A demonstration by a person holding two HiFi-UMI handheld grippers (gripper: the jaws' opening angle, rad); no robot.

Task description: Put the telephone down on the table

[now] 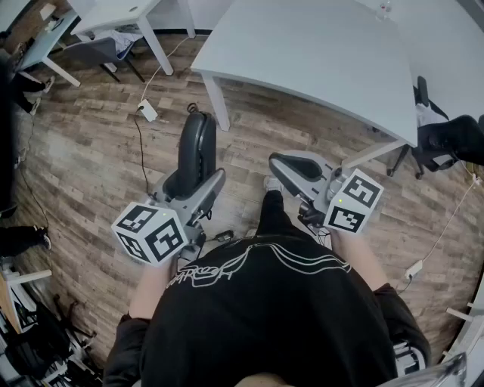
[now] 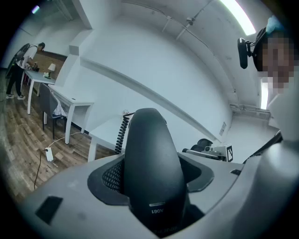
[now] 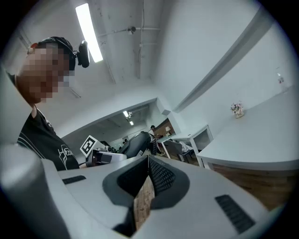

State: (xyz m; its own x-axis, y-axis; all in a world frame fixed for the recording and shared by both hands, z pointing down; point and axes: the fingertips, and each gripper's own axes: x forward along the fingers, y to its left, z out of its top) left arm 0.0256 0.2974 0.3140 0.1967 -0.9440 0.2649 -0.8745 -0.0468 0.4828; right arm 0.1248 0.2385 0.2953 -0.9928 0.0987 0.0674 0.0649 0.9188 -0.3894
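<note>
A dark grey telephone handset [image 1: 198, 147] stands upright in my left gripper [image 1: 187, 181], whose jaws are shut on its lower part. In the left gripper view the handset [image 2: 152, 163] fills the gap between the pads, and its coiled cord [image 2: 122, 133] hangs behind it. My right gripper [image 1: 299, 168] is held level to the right, shut and empty. In the right gripper view its fingertips [image 3: 148, 161] meet, with only a sliver of wooden floor showing below them. The white table [image 1: 318, 53] lies ahead of both grippers, a little beyond them.
A white power adapter [image 1: 147, 111] and its cable lie on the wooden floor to the left. A dark chair [image 1: 435, 140] stands at the table's right end. More white desks [image 1: 113, 19] stand at the far left, with a person [image 2: 18, 65] beside one.
</note>
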